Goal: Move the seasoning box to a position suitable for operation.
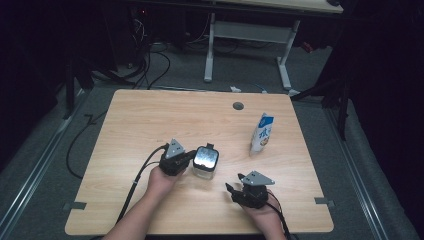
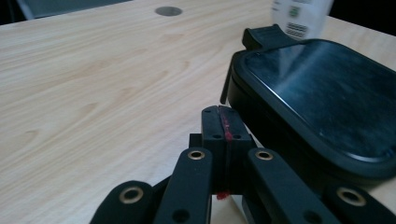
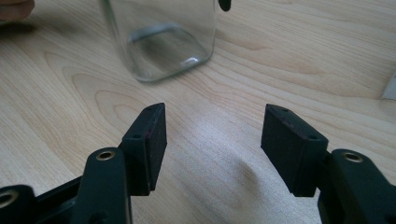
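A clear square container (image 1: pixel 205 162) with a black lid (image 2: pixel 322 93) stands near the middle of the wooden table (image 1: pixel 150 120). My left gripper (image 1: pixel 189 157) is shut with nothing between its fingers; its tips (image 2: pixel 223 122) sit just beside the lid's left edge. My right gripper (image 1: pixel 231 190) rests near the front right, open and holding nothing, with bare wood between its pads (image 3: pixel 152 140). In the right gripper view the container's glass base (image 3: pixel 161 37) stands a short way ahead. A white and blue carton (image 1: pixel 262 132) stands upright at the right.
A round grey cable hole (image 1: pixel 238 106) is set into the table's far side. Cables trail from both grippers toward the front edge. Beyond the table are a white desk frame (image 1: pixel 250 35) and floor cables.
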Available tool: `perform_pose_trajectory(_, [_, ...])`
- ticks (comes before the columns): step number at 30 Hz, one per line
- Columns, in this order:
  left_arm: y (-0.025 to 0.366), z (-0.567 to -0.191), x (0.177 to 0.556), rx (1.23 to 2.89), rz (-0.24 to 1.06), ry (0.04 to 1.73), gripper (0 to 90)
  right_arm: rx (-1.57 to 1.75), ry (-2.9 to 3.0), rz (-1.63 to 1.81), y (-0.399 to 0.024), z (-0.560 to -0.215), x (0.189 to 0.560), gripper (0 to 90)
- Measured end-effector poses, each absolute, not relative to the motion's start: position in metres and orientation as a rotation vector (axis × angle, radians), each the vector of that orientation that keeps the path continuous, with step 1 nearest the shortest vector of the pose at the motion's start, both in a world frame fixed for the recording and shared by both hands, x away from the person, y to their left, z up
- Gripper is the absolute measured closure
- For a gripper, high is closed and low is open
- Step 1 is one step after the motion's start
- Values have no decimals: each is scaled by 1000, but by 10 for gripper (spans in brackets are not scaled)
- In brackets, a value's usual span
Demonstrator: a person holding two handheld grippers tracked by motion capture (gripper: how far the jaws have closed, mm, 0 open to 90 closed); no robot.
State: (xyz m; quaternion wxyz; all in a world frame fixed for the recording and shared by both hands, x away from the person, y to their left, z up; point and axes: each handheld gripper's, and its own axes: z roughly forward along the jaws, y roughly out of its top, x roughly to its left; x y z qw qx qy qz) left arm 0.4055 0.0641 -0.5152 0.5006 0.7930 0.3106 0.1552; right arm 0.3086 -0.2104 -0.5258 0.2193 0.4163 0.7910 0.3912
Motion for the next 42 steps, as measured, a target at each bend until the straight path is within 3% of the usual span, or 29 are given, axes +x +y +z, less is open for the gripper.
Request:
perform_pose_trajectory(12, [49, -521, 370, 1945, 317, 675, 900, 1180, 2172, 1073, -216, -526, 309, 419])
perform_pose_trajectory(18, [70, -521, 354, 1999, 374, 679, 899, 1179, 2161, 1069, -218, -525, 310, 466])
perform_pose_trajectory(20, [83, -520, 348, 1999, 386, 694, 885, 1190, 2147, 1077, -219, -524, 312, 542])
perform_pose_trajectory(21, [92, -519, 344, 1997, 397, 704, 869, 1209, 2121, 1066, -219, -522, 314, 684])
perform_pose_trajectory(22, [97, -519, 342, 1999, 402, 710, 869, 1209, 2121, 1066, -219, -522, 314, 684])
perform_pose_trajectory(24, [110, -516, 336, 1986, 405, 732, 852, 1223, 2088, 1057, -219, -520, 319, 857])
perform_pose_trajectory(25, [115, -515, 334, 1977, 410, 741, 842, 1234, 2070, 1058, -218, -518, 321, 889])
perform_pose_trajectory(33, [144, -515, 329, 1934, 439, 804, 783, 1195, 2101, 1021, -195, -520, 344, 898])
perform_pose_trajectory(42, [151, -518, 334, 1918, 419, 838, 783, 1175, 2153, 1080, -186, -523, 360, 896])
